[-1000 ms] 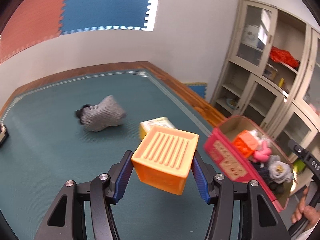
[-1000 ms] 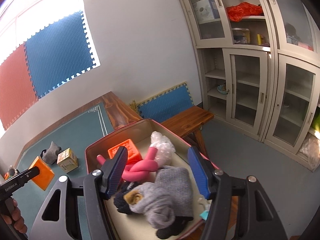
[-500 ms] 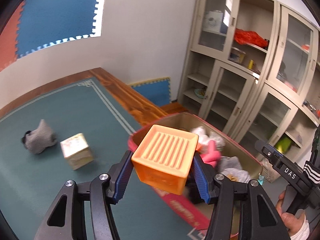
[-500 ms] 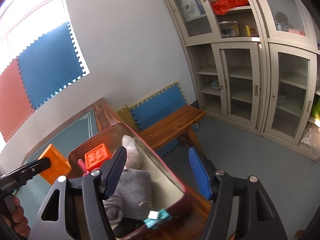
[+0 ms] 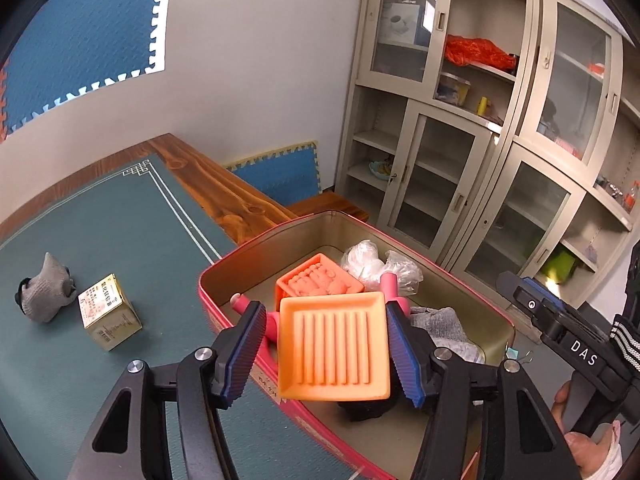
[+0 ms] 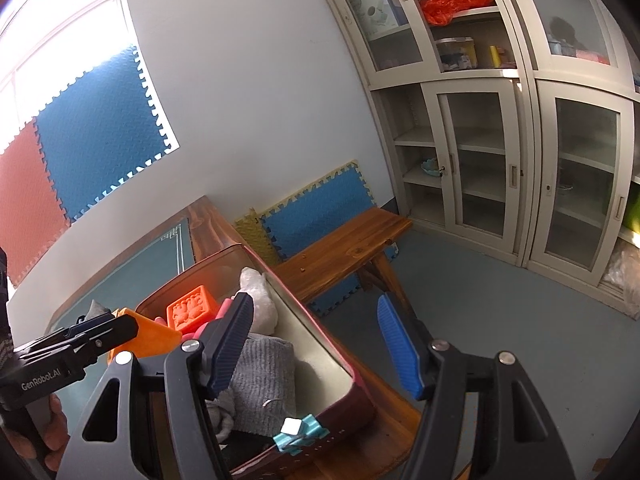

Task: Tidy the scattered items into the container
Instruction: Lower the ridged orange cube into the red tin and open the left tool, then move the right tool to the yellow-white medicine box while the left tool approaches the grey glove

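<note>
My left gripper (image 5: 326,350) is shut on a light-orange ribbed block (image 5: 334,346) and holds it above the near side of the red tin (image 5: 224,268). The tin holds a darker orange block (image 5: 318,280), a pink toy, crumpled plastic (image 5: 376,264) and grey cloth. On the green mat lie a grey sock (image 5: 42,294) and a small gold box (image 5: 108,312). My right gripper (image 6: 316,344) is open and empty over the tin's right rim (image 6: 320,336). The held block (image 6: 148,334) and the left gripper show at left in the right wrist view.
The tin sits at the table's wooden edge (image 5: 224,200). A wooden bench (image 6: 344,248) and blue foam tiles (image 6: 320,216) stand beyond it. Glass-door cabinets (image 6: 500,140) line the right wall. A teal clip (image 6: 300,434) sits on the tin's near rim.
My left gripper carried the orange block from over the mat to above the tin. My right gripper swung right, off the tin's middle to its right rim.
</note>
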Demonstrator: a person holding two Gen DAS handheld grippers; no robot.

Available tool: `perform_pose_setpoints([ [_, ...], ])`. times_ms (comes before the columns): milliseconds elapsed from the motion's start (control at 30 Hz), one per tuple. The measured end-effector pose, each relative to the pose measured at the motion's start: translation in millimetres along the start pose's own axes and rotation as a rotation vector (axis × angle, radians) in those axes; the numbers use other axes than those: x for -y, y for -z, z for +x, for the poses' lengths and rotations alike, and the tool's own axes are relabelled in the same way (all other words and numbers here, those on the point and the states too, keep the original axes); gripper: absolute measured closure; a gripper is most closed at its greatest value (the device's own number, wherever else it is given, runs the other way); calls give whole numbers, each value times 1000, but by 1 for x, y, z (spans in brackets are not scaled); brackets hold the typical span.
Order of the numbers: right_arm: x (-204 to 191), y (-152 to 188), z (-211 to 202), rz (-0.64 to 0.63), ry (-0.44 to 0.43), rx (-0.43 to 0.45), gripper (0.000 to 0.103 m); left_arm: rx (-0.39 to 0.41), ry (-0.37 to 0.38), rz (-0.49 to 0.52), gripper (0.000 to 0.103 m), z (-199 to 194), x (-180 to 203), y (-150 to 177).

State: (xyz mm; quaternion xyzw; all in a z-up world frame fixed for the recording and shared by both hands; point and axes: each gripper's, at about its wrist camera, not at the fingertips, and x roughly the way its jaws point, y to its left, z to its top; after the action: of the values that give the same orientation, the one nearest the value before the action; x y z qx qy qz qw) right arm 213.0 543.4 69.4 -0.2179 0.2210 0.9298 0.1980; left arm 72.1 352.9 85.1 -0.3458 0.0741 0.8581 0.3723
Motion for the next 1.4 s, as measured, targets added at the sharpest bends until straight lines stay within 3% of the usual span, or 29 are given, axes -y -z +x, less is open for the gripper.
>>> perform_pose_setpoints([
  [300, -19, -1, -3, -35, -17, 6, 34, 37, -11, -29, 35, -11, -17, -1],
  [600, -31, 1, -13, -51, -28, 25, 33, 56, -108, -1, 34, 12, -28, -15],
  [833, -31, 0, -18, -56, -22, 31, 32, 64, -131, -30, 22, 26, -39, -19],
  [967, -36, 2, -20, -65, -37, 24, 32, 60, -119, -52, 22, 28, -44, -20],
  [1100, -47, 5, -21, -86, -62, 19, 32, 43, -73, -86, 22, 20, -51, -19],
  [1400, -91, 13, -20, -139, -147, -2, 31, 84, -113, -160, 22, -20, -95, -11],
])
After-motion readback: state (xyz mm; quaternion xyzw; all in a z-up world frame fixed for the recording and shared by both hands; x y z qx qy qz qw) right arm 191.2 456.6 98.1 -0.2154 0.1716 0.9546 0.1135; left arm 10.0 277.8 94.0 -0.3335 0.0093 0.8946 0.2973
